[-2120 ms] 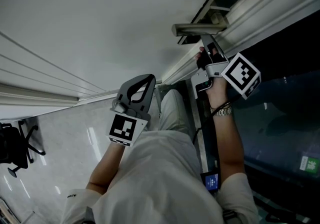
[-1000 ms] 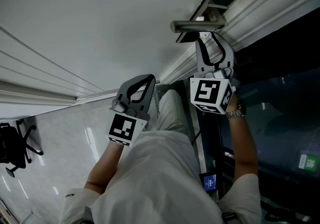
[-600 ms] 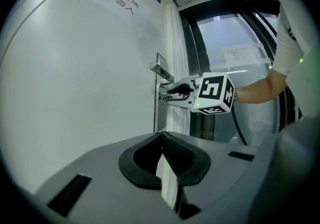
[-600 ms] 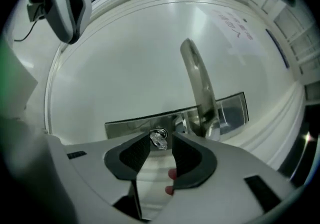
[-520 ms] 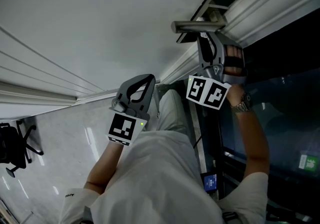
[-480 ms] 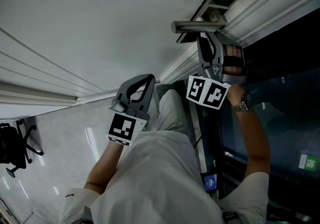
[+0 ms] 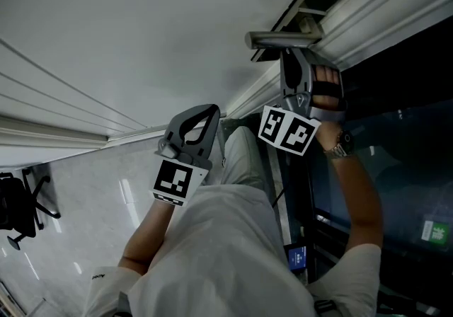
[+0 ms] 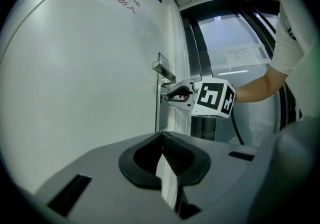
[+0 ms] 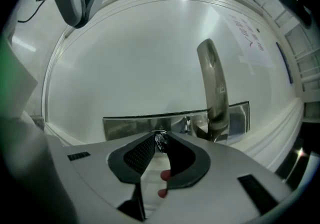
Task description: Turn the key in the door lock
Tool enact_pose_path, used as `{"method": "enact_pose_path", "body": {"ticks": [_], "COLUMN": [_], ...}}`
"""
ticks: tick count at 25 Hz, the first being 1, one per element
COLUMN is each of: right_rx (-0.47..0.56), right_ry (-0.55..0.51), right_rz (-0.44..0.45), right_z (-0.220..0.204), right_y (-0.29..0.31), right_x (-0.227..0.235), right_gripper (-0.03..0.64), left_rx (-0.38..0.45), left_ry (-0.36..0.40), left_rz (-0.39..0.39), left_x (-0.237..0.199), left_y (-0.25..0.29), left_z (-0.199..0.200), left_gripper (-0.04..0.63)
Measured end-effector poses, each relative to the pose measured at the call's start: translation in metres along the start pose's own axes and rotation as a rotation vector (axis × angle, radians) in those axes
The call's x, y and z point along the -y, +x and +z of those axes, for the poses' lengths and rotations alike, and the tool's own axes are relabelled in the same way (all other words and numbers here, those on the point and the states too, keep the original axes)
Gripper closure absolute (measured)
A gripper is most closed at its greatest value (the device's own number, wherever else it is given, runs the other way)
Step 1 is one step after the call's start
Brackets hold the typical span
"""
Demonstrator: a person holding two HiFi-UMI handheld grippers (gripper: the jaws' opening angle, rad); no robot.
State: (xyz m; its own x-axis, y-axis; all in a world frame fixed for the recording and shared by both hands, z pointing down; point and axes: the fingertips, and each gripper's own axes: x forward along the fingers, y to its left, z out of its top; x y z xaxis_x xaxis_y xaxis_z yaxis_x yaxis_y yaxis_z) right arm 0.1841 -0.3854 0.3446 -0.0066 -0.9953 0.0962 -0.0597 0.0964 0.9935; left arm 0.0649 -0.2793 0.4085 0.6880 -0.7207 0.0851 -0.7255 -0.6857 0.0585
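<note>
White door [image 7: 141,39], steel plate [image 9: 135,124]; right tool [image 7: 289,54] just closing on key [image 9: 160,141] (left tool [image 7: 214,107] closed)

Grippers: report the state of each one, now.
Left gripper: shut, nothing held.
Right gripper: jaws have just been closing, now pinching the key.

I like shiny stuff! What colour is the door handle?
Silver, shiny metal. The handle shows best in the right gripper view.
</note>
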Motion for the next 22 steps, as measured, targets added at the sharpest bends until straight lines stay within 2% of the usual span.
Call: {"method": "enact_pose_path", "body": {"ticks": [9, 22], "right_rx": [0.027, 0.037], "right_ry": [0.229, 0.505], "right_rz": [0.0, 0.012], "right_z": [0.001, 0.001], "right_y": [-0.001, -0.002], "right_x": [0.004, 0.011], "right_gripper": [0.549, 0.546], "left_rx": [-0.001, 0.001], "left_ry": [0.0, -0.012], "left_rz": [0.016, 0.013], "left_x": [-0.005, -0.005], "left_y": [-0.004, -0.003], "left_z": [-0.002, -0.002], "left_gripper": [0.589, 0.589]}}
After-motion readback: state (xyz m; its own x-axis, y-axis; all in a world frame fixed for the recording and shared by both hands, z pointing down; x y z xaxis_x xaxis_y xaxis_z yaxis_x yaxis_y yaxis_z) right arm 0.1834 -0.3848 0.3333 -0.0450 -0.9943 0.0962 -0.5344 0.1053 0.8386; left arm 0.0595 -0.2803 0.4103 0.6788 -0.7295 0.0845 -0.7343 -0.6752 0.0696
